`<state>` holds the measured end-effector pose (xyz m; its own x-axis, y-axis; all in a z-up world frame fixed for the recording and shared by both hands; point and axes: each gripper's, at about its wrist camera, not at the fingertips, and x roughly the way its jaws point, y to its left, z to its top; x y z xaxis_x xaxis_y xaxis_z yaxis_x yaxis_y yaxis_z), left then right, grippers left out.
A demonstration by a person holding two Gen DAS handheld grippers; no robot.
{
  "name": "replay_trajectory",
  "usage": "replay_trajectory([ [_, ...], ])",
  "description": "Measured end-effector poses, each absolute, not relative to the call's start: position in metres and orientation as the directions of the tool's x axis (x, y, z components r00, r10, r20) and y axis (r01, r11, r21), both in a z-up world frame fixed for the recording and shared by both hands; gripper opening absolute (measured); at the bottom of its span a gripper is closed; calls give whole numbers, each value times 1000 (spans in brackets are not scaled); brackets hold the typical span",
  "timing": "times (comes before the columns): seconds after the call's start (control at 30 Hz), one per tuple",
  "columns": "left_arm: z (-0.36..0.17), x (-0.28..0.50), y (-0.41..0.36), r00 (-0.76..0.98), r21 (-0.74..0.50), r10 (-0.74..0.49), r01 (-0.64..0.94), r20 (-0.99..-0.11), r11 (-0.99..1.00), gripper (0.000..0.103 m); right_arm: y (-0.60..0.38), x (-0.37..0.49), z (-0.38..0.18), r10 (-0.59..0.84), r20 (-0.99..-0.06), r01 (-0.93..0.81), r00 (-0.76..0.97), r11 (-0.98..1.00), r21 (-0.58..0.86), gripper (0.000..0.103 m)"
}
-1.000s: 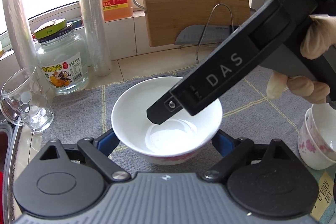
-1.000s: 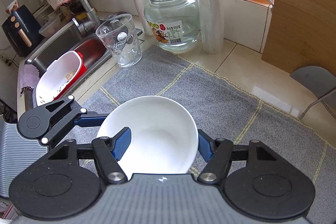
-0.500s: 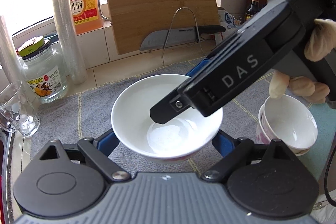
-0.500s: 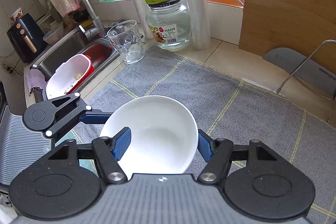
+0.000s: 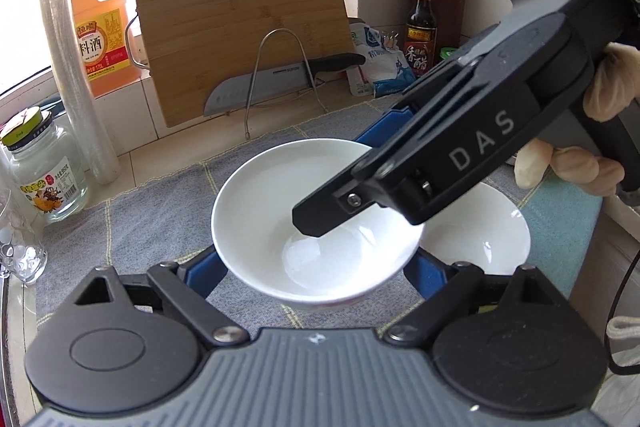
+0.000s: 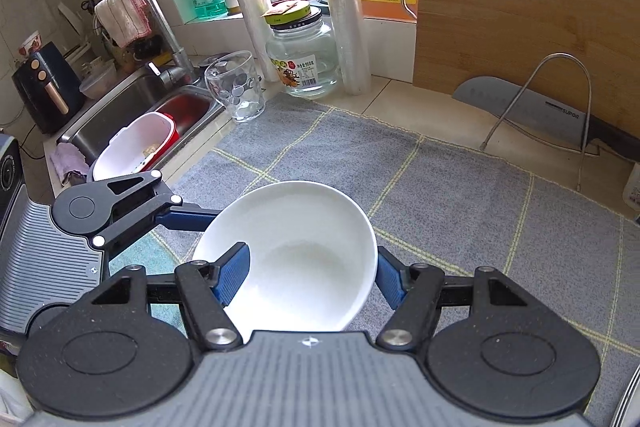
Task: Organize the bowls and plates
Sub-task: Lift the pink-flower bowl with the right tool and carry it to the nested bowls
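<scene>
Second bowl (image 5: 480, 239) now behind held bowl (image 5: 260, 211)

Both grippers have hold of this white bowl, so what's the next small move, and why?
Probably carry the white bowl a little further right and lower it into the second bowl beside it. Both the left gripper and the right gripper grip its rim, and it seems clear of the mat.
</scene>
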<state>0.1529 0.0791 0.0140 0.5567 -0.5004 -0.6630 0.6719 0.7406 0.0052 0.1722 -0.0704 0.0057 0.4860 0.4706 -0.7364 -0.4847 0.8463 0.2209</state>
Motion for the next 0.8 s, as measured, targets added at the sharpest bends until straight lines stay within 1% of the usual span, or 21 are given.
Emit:
replay_trajectory([
  [0.5, 23, 128, 20, 441, -11, -623, 811, -646, 585, 93, -138, 116, 10, 361, -733, -315, 576, 926, 209, 72],
  [0.8, 12, 124, 1, 376, -37, -653, 850, -657, 526, 93, -159, 102, -2, 318, -747, -244, 584, 946, 213, 72],
])
